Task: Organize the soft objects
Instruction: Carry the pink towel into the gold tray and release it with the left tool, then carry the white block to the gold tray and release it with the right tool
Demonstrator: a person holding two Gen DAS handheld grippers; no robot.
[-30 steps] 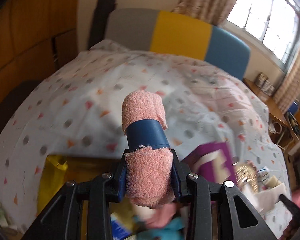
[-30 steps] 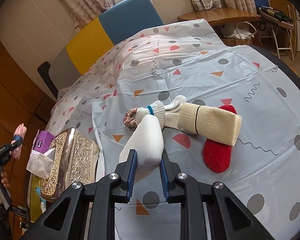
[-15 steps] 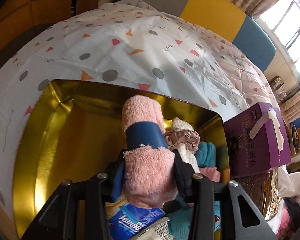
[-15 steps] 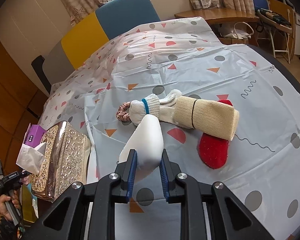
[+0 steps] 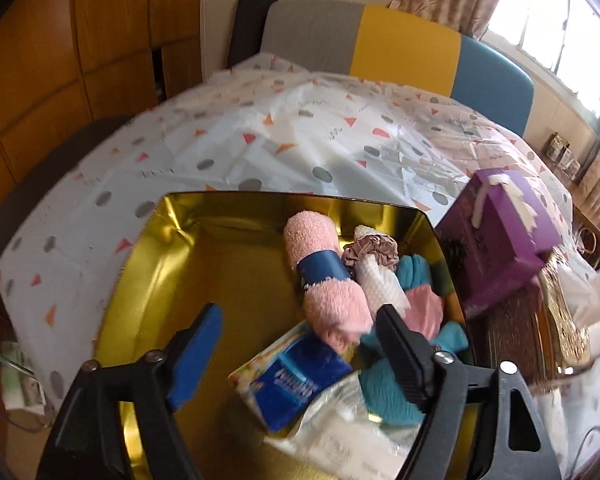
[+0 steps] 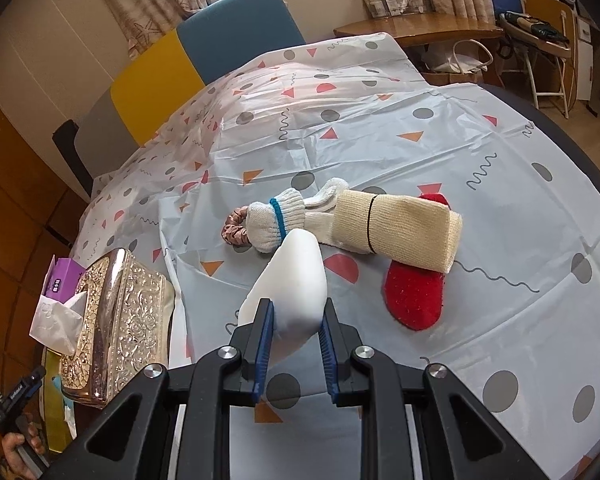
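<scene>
Pink towel roll (image 5: 326, 276) (blue-banded) in gold tin (image 5: 148, 264)

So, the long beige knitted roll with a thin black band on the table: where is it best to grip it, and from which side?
Grip the beige knitted roll across its narrow width, just right of the black band, coming from above. It lies flat on the tablecloth with its right end over the red insole, and white socks crowd its left end, so the banded middle is probably firmest.

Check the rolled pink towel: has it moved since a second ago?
Yes. The pink towel has left the left tool, now open, and lies in the gold tin beside the mauve scrunchie.
</scene>
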